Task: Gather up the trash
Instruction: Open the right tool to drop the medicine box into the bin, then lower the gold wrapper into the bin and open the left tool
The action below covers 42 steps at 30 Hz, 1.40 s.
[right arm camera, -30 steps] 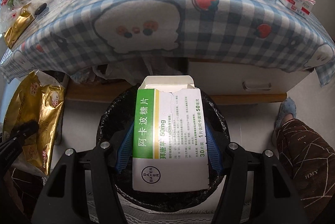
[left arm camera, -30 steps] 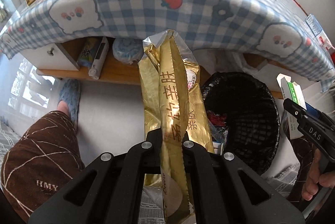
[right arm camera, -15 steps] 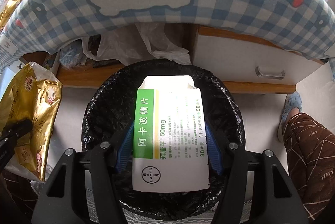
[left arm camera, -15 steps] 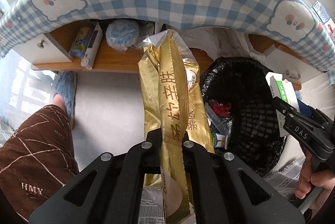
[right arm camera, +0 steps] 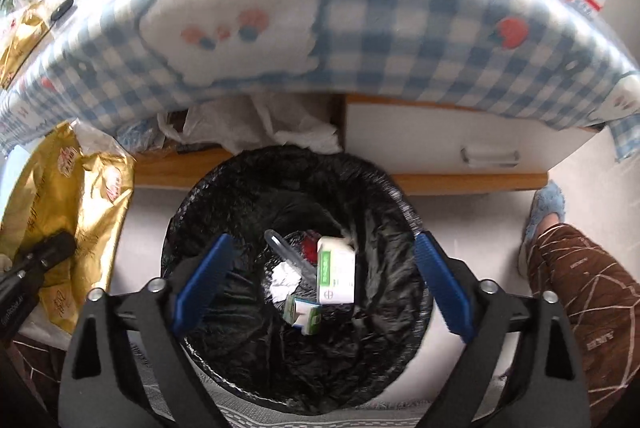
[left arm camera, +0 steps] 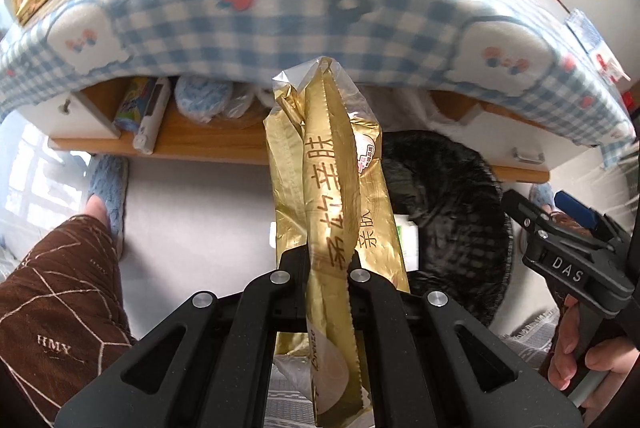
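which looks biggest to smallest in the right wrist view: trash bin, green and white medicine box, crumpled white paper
1. trash bin
2. green and white medicine box
3. crumpled white paper, though its edges are partly hidden

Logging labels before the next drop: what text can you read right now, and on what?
"DAS": right gripper body.
"HMY": brown trouser leg.
Gold foil snack bag, clamped in left gripper: large Chinese characters, not surely legible.
White-and-green medicine box in black-lined trash bin: print too small.
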{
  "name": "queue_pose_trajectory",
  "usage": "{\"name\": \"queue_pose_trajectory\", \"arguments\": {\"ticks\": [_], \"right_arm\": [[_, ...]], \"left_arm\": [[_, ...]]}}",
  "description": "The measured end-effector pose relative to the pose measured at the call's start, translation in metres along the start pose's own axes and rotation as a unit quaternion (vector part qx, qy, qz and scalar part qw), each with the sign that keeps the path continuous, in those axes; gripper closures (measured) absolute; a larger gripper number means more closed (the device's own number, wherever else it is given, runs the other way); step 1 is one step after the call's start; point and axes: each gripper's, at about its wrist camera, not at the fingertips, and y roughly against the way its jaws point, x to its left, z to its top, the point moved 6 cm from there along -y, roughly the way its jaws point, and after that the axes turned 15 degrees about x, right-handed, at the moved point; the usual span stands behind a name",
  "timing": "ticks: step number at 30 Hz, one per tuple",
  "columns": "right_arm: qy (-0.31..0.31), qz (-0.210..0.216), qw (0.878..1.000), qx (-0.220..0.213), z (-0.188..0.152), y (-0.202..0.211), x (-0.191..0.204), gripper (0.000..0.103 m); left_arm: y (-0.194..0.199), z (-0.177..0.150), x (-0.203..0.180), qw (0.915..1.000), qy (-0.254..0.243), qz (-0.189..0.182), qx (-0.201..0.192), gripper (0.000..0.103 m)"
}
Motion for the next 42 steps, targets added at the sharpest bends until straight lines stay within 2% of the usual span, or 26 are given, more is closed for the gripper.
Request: {"name": "queue_pose_trajectory", "arguments": {"ticks": [7, 17, 23, 35, 42], "right_arm": [[-0.005, -0.021, 1.000, -0.008, 0.005, 0.017, -0.032, 0.008], [-0.011, -0.056, 0.998, 0.002, 0.010, 0.019, -0.095, 0.008], [-0.040, -0.054, 0.998, 0.013, 0.007, 0.013, -0.127, 0.008], [-0.073, -0.058, 0.995, 0.038, -0.006, -0.005, -0.166, 0.008], [-0.085, -0.053, 0.994, 0.044, -0.008, -0.010, -0.173, 0.008]], "left_arm": [[0.007, 0.006, -0.040, 0.9995, -0.031, 0.001, -0.005, 0.103], [-0.002, 0.015, -0.075, 0.9988, -0.048, 0.010, 0.002, 0.103], [-0.016, 0.018, -0.098, 0.9979, -0.063, 0.006, 0.010, 0.103], [-0.060, 0.016, -0.143, 0.9960, -0.079, 0.008, 0.041, 0.103], [-0.074, 0.013, -0.156, 0.9948, -0.090, 0.012, 0.045, 0.100]]}}
